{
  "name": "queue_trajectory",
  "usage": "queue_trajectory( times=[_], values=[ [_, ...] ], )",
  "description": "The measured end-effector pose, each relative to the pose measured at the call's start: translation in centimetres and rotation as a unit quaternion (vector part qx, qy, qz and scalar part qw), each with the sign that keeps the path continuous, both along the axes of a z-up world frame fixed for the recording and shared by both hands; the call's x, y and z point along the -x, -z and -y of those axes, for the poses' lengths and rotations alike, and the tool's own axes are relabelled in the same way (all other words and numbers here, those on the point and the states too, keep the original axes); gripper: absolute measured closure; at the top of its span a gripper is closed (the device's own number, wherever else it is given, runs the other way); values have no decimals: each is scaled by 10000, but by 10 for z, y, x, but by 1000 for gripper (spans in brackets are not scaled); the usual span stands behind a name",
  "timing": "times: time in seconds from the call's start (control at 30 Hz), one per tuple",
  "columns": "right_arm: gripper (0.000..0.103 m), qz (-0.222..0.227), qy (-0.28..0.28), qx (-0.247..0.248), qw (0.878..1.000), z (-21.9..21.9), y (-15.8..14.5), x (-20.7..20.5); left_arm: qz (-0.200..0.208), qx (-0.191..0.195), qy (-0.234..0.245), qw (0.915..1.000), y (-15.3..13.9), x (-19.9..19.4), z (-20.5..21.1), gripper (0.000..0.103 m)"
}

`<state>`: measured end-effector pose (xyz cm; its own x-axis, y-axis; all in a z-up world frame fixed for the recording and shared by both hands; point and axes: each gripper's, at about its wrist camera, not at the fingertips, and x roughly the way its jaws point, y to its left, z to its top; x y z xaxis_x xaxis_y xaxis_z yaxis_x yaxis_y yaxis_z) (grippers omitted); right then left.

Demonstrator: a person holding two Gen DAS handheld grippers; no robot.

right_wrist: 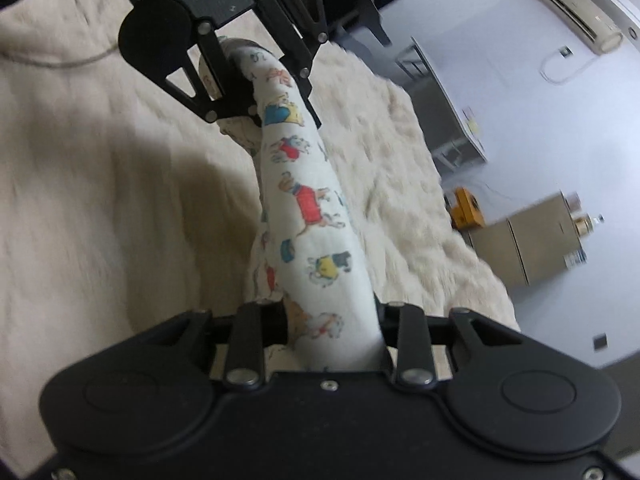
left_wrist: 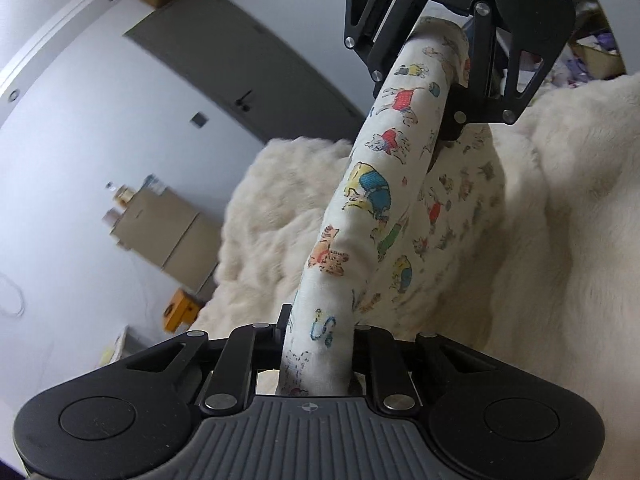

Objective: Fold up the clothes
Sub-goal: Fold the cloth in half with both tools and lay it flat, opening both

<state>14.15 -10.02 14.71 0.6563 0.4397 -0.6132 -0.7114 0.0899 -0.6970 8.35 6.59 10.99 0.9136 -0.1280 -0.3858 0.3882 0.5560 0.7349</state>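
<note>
Item: one white printed garment [left_wrist: 372,200], patterned with small cartoon animals in red, blue, yellow and green coats, stretched taut in the air between two black grippers and raised above a cream fluffy blanket [left_wrist: 560,220]. Left gripper [left_wrist: 318,344]: clenched on one end of the garment, the cloth bunched into a thick roll that passes between its fingers near the camera. Right gripper [left_wrist: 448,120]: seen in the left wrist view at the far end of the stretch, clamped on the opposite end of the same roll. The right wrist view confirms both holds, the cloth entering the right gripper at the bottom of the picture and reaching the left gripper at the top. A loose part of the garment hangs below the taut edge, toward the blanket; whether it touches the blanket cannot be told. Surroundings: pale wall with a dark grey door [left_wrist: 240,64], a beige cabinet [left_wrist: 168,232] carrying small bottles, a yellow object [left_wrist: 182,308] on the floor just beside it, and a wall-mounted air conditioner [right_wrist: 576,4]. The right wrist view is blurred.
</note>
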Motion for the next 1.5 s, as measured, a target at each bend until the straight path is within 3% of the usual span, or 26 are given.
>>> queue_trajectory(
  times=[0.2,0.37,0.5,0.53,0.67,0.7,0.77,0.83,0.87,0.9,0.97,1.03,1.1,1.17,1.23,1.3,1.33,1.4,1.43,1.47,1.5],
  values=[
    [75,-444,-444,-320,9975,-60,-15,0,-42,10,-695,9976,-12,21,-70,88],
    [75,-611,-918,-307,9934,-142,10,0,-543,-100,-1346,9894,5,32,-148,88],
    [75,-662,-1271,-251,9894,-209,31,1,-581,-211,-1828,9812,20,27,-200,88],
    [75,-654,-1358,-242,9883,-227,37,2,-334,-276,-2035,9781,22,29,-216,88],
    [76,400,-1552,-664,9848,-292,48,14,953,-637,-2687,9564,33,42,-262,88],
    [75,727,-1618,-757,9812,-300,53,20,1108,-698,-2762,9521,39,48,-266,88],
    [74,1297,-1748,-925,9716,-315,68,33,1430,-961,-2987,9387,73,64,-278,86],
    [66,1582,-1813,-947,9660,-331,99,44,1231,-1089,-3135,9353,115,71,-287,76],
    [58,1456,-1761,-671,9712,-334,126,49,944,-986,-3269,9351,137,71,-292,72],
    [56,1328,-1707,-393,9755,-337,153,53,656,-881,-3401,9340,159,71,-297,71],
    [51,1069,-1594,162,9813,-343,208,62,-401,-448,-3670,9283,222,72,-309,69],
    [51,809,-1475,685,9834,-348,259,71,-683,-245,-3795,9224,256,78,-312,70],
    [58,630,-1362,491,9875,-337,254,71,-496,41,-3898,9196,253,87,-315,67],
    [50,450,-1248,296,9907,-326,248,72,-408,387,-4045,9128,243,98,-318,50],
    [43,269,-1133,100,9931,-315,243,72,-457,778,-4102,9075,224,100,-319,40],
    [39,65,-1017,-113,9947,-307,230,69,-524,1302,-4214,8959,205,106,-317,27],
    [38,-209,-876,-319,9954,-304,213,72,-615,1933,-4323,8786,183,117,-325,22],
    [32,-742,-618,-681,9930,-301,184,82,-576,2647,-4319,8603,163,125,-318,13],
    [28,-1086,-499,-896,9888,-295,167,80,-332,3278,-4409,8349,148,157,-317,1],
    [23,-1473,-382,-1180,9813,-289,151,78,-87,3891,-4476,8051,132,189,-316,0],
    [21,-1970,-212,-1562,9677,-285,136,74,-4,4125,-4496,7923,131,198,-314,0]
  ],
)
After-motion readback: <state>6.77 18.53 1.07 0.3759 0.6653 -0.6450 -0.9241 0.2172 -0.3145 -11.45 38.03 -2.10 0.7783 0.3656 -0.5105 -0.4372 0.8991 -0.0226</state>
